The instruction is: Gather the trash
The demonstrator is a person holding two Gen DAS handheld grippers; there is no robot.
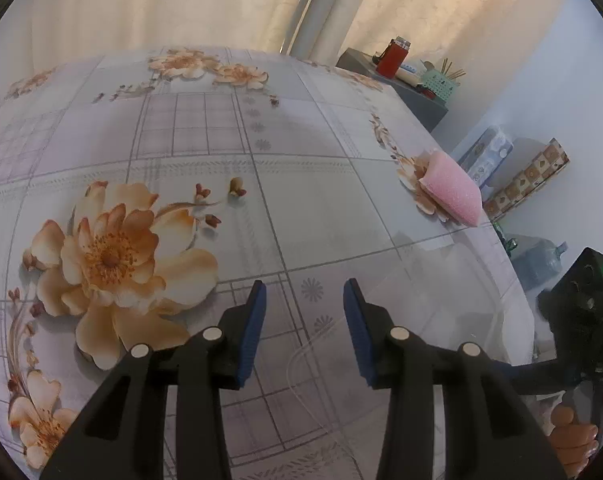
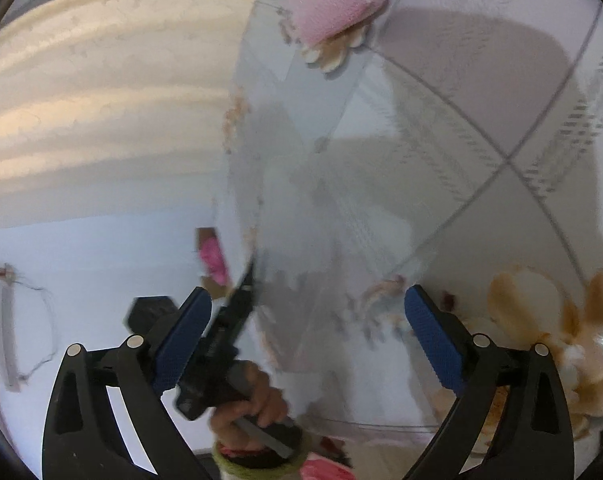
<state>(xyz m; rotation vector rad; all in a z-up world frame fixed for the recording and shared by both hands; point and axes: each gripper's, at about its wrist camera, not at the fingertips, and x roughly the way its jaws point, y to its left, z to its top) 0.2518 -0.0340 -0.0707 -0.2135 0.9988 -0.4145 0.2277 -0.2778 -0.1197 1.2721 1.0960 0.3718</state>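
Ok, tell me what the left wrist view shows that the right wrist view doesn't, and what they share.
Only the left wrist view shows the small scrap lying on the tablecloth, the red jar and green basket on a side shelf, and the open left gripper with nothing between its jaws.

Only the right wrist view shows the hand gripping the other handle, and the open right gripper.

Both show the pink sponge and the flowered tablecloth.

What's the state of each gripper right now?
Left gripper: open, nothing between the pads, over the flowered tablecloth.
Right gripper: open, holding nothing.
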